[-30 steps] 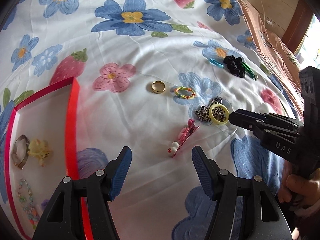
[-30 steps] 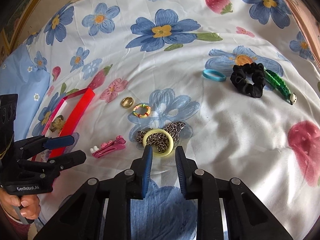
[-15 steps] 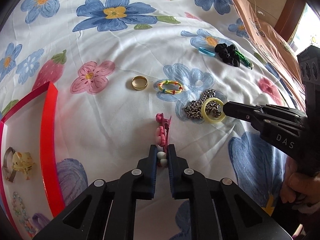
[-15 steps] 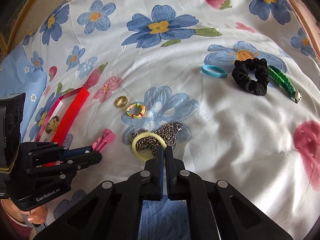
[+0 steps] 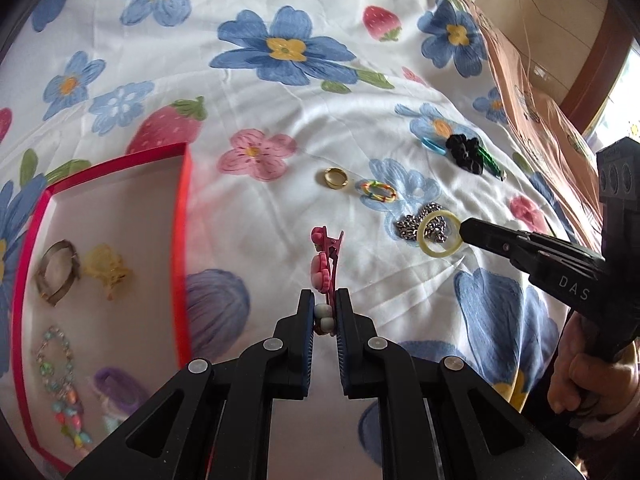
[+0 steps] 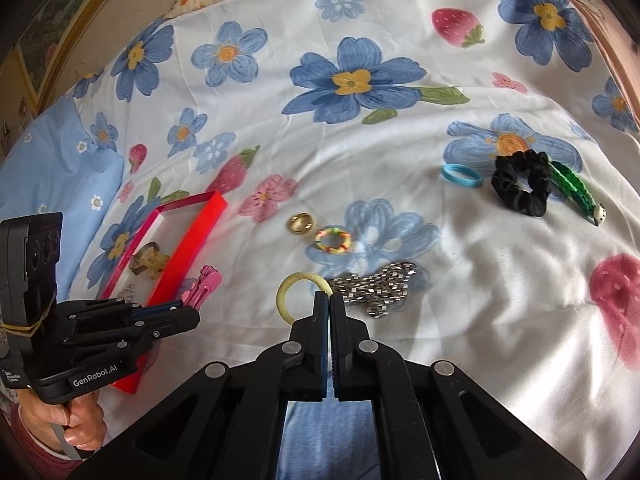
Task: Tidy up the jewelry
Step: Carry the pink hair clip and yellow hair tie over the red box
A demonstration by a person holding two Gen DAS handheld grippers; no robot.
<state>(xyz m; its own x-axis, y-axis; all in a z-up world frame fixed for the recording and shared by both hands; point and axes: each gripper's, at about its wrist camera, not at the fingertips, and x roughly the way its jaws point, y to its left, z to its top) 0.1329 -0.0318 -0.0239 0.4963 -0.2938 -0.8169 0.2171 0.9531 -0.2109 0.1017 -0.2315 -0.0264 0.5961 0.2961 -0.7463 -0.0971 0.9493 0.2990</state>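
Note:
My left gripper (image 5: 323, 310) is shut on a pink hair clip (image 5: 325, 264) and holds it lifted above the floral sheet, right of the red tray (image 5: 181, 216). The clip also shows in the right wrist view (image 6: 204, 286). My right gripper (image 6: 329, 300) is shut on a pale yellow ring (image 6: 298, 294), seen in the left wrist view (image 5: 440, 234) lifted beside a silver chain (image 6: 380, 286). A gold ring (image 5: 335, 178) and a multicolour ring (image 5: 378, 192) lie on the sheet beyond.
The tray holds a metal bangle (image 5: 56, 272), a yellow clip (image 5: 108, 272), a beaded bracelet (image 5: 60, 392) and a purple piece (image 5: 116, 384). A blue band (image 6: 462, 176), black scrunchie (image 6: 520, 186) and green braided band (image 6: 572, 188) lie far right. A brown cardboard box (image 5: 532, 92) borders the right.
My left gripper closed on the pink clip and lifted it toward the tray. My right gripper closed on the yellow ring and pulled it left off the chain.

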